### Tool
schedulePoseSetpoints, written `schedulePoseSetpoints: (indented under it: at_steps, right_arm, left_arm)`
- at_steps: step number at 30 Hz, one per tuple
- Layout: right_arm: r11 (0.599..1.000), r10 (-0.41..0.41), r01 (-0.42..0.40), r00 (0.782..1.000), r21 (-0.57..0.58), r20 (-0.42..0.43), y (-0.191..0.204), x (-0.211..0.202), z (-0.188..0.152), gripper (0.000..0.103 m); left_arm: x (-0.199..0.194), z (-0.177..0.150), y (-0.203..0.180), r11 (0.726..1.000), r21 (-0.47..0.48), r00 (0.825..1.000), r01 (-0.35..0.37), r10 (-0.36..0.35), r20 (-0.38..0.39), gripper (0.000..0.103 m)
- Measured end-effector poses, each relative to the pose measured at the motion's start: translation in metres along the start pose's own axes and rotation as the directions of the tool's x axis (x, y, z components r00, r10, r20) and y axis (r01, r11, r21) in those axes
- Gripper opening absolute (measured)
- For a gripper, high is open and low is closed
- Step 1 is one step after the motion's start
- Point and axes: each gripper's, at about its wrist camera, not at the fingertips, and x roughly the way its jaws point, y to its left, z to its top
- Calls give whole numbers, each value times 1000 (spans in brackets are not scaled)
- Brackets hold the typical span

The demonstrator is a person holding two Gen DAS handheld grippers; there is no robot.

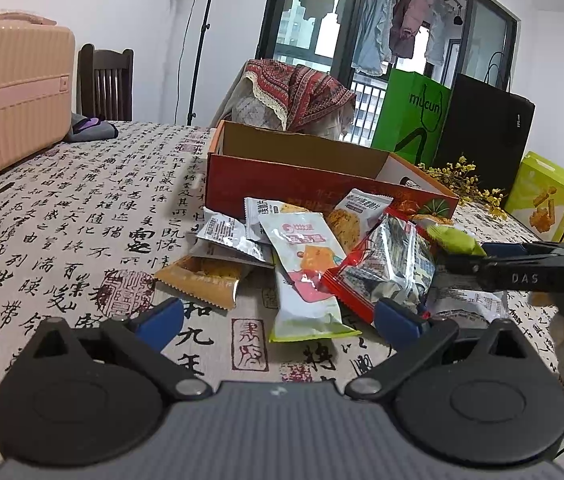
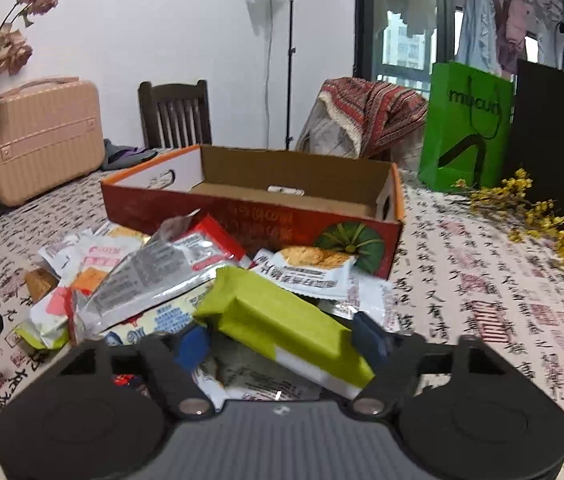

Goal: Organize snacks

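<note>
That green snack pack (image 2: 282, 320) sat on top of the snack pile (image 2: 170, 272) in front of the red box (image 2: 242, 216), mid-desk. The right gripper (image 2: 282, 344) had its fingers round it, right one touching, left unclear. Looked light, crinkly and slippery, probably crushable, so I'd grip across the middle. Left gripper (image 1: 278, 320) was wide, holding nothing.

Dim indoor light, bright window (image 1: 326, 28) glare, fisheye-bent edges, soft blur

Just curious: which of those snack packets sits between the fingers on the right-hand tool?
The plain lime-green packet, lying across the right gripper; the other packets are white, silver, red or orange.
</note>
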Motion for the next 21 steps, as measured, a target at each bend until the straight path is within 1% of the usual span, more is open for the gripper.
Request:
schedulePoseSetpoints:
  at_steps: [1,3,5,6,7,10,15,18,21]
  right_arm:
    - [1000,-3,3,1000,9,2,-2,-2,1,61]
    - [999,1,-1,1000,33,16,-8,-7,2,55]
    - [999,-2,0,999,50,40,-12,-14,4,46]
    - [998,-6,3,999,58,52,-13,-17,5,45]
    - [998,-13,8,998,62,65,-14,-21,7,40]
    - [997,-32,25,995,74,94,-17,-31,12,34]
    - [991,-52,36,991,127,124,-26,-47,18,26]
    - [984,-29,7,992,178,121,-37,-55,22,23]
    - [977,0,-19,996,213,91,-43,-49,23,23]
  left_arm:
    - [0,0,0,1000,-1,1000,0,0,1,103]
    - [0,0,0,1000,-1,1000,0,0,0,103]
    - [0,0,0,1000,-3,1000,-1,1,-1,103]
    - [-1,0,0,1000,-3,1000,-2,2,-1,103]
    - [0,0,0,1000,-3,1000,-3,3,-2,103]
    - [-1,0,0,1000,-4,1000,-3,3,-3,103]
    - [-1,0,1,1000,-7,1000,-5,5,-5,103]
    - [0,0,2,1000,-11,1000,-5,5,-8,103]
    - [1,-1,2,1000,-17,1000,-3,2,-15,103]
